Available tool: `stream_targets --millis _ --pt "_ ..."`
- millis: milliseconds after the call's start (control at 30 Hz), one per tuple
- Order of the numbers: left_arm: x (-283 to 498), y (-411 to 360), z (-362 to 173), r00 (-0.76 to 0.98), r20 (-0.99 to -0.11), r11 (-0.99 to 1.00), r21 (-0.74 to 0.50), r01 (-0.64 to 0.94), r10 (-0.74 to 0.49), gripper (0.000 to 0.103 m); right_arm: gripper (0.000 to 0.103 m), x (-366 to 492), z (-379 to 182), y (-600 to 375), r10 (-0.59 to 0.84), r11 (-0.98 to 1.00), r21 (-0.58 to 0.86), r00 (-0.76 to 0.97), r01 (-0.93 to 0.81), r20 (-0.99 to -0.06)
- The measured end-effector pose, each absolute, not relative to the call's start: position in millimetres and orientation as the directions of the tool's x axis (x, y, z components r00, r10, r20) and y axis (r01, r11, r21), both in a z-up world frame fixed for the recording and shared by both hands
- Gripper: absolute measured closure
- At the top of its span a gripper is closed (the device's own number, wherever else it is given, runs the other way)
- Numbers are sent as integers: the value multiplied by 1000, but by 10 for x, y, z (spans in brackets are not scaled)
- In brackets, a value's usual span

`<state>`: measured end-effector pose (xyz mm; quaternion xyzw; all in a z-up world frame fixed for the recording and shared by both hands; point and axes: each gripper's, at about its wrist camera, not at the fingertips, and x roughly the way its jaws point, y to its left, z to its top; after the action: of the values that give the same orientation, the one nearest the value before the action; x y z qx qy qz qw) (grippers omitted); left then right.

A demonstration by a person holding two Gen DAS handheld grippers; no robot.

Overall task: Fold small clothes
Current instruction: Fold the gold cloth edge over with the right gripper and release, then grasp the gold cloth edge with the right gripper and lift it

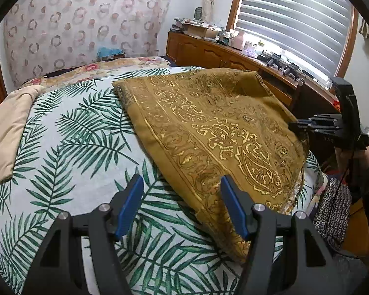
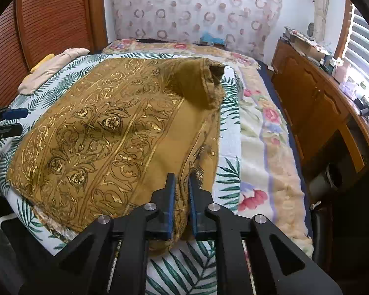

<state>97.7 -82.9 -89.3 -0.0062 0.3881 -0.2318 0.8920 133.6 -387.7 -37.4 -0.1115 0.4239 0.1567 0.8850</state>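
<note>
Bed, palm-print cover: right gripper pinching gold cloth edge, left gripper spread empty; I'd carry the edge across evenly.

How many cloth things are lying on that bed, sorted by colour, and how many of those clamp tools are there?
Mustard-gold patterned cloth: 1
Beige cloth: 1
Palm-leaf sheet: 1
Floral blanket: 1
Clamp tools: 2, the left gripper open, the right gripper shut on the mustard-gold patterned cloth
Total: 6
</note>
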Motion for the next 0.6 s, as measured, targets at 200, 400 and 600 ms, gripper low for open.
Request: stream_targets --millis 200,400,600 --pt "963 -870 -926 579 -699 890 -192 413 -420 39 97 1280 -367 -3989 186 937 -42 598 -346 -780" --pt "964 -877 -968 569 -709 891 -193 411 -417 39 86 1194 -171 -3940 176 947 -57 657 -317 -733" --pt "932 -865 -1013 552 -714 885 -215 414 -431 39 72 1127 -13 -3763 217 932 -62 688 -356 -693"
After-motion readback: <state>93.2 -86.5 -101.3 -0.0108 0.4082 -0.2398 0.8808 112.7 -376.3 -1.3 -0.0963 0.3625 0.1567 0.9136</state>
